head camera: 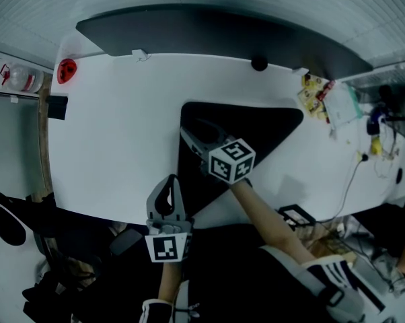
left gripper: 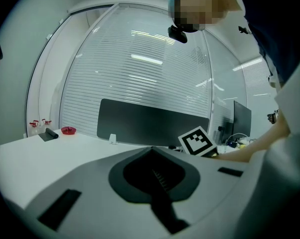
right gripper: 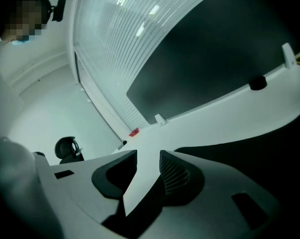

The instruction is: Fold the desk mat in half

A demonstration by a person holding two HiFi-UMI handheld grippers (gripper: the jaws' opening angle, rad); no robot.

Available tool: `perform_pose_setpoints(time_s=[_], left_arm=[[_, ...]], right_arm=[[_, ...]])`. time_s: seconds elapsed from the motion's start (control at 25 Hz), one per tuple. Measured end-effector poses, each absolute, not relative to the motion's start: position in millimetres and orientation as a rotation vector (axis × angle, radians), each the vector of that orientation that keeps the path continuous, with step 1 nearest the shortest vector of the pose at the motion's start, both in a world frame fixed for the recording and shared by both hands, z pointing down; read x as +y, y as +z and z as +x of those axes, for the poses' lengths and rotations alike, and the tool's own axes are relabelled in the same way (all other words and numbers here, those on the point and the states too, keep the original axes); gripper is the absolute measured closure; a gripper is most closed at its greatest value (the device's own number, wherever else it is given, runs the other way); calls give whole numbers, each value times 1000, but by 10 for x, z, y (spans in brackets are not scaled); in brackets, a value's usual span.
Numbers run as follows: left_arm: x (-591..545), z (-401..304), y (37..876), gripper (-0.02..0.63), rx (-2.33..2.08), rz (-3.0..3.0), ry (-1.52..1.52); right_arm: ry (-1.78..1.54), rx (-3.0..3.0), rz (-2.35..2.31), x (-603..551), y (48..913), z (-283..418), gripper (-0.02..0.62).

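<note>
white desk (head camera: pixel 108 133) bears a black mat (head camera: pixel 270 123) and red dish (head camera: pixel 66 70).

The right hand-held gripper (head camera: pixel 189 136) and its marker cube (head camera: pixel 231 160) lie over the middle of the black desk mat (head camera: pixel 256 130), hiding how its surface lies there. In the right gripper view the mat runs off the picture's right edge. The left hand-held gripper (left gripper: pixel 157 176) blocks the near tabletop (head camera: pixel 115 133) in its own view with its grey body. The yellow and red packets (head camera: pixel 315 93) at the far right and the red round thing (head camera: pixel 66 70) at the far left are too small to identify.
</note>
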State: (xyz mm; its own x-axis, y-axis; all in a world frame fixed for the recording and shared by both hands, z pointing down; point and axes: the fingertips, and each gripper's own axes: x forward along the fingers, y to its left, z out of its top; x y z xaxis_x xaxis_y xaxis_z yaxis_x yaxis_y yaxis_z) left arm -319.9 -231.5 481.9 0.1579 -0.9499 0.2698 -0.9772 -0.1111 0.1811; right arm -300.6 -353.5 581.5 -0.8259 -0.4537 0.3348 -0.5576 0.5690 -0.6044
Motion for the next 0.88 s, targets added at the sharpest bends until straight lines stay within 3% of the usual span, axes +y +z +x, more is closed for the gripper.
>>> perform_pose_setpoints(time_s=[0.2,0.32,0.88], left_arm=[[-2260,-3233,4814,604,-1860,2123,125],[-2245,-3254,4805,604,-1867,2119,120],[-2207,-3249,4682,604,-1885,2147,110]], right_arm=[[1085,-2642,897,-3554,5848,-2984,473],[1135,-2613,993,-3629,5876,-2882,581],[816,-2659,970,-3479,5694,-2905,592]])
